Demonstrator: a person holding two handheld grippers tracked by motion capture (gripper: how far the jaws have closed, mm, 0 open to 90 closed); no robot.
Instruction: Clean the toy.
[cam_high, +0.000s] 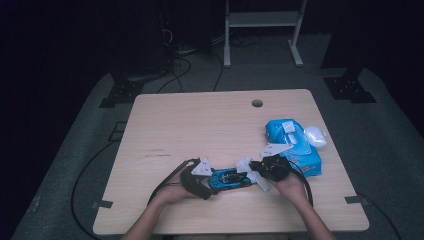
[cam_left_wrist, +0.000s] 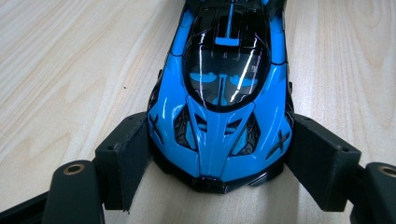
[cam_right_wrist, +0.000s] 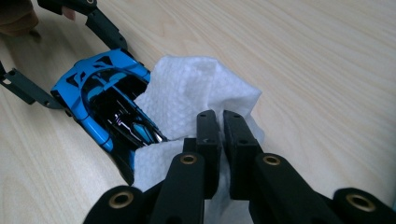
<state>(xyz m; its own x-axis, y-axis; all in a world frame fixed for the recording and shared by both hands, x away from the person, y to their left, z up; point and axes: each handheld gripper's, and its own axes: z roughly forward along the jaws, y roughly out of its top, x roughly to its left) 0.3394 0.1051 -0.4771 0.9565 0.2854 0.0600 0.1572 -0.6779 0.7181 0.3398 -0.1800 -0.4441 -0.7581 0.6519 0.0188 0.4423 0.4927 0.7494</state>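
A blue toy car (cam_high: 229, 179) sits on the wooden bench (cam_high: 200, 125), toward its near edge and a little right of the middle, between the person's two hands. The left gripper (cam_left_wrist: 217, 154) has its black jaws spread around the car's nose, one pad pressed against each front flank, so it is clamping the car; in the high view this left gripper (cam_high: 206, 181) lies just left of the car. The right gripper (cam_right_wrist: 220, 128) has its jaws pressed together on a white wipe (cam_right_wrist: 196, 91), pinching a fold of it. The wipe is draped against the car's end that faces away from the left gripper, touching the dark glossy cabin and covering part of the blue body. In the high view the right gripper (cam_high: 256, 172) meets the car's right end, with the wipe (cam_high: 245, 165) between them.

Farther right on the bench lies a blue soft pack of wipes (cam_high: 292, 145), flat, with a white flap on top; whether the flap is open cannot be told. A white rounded thing (cam_high: 315, 136) rests against the pack's far right corner.
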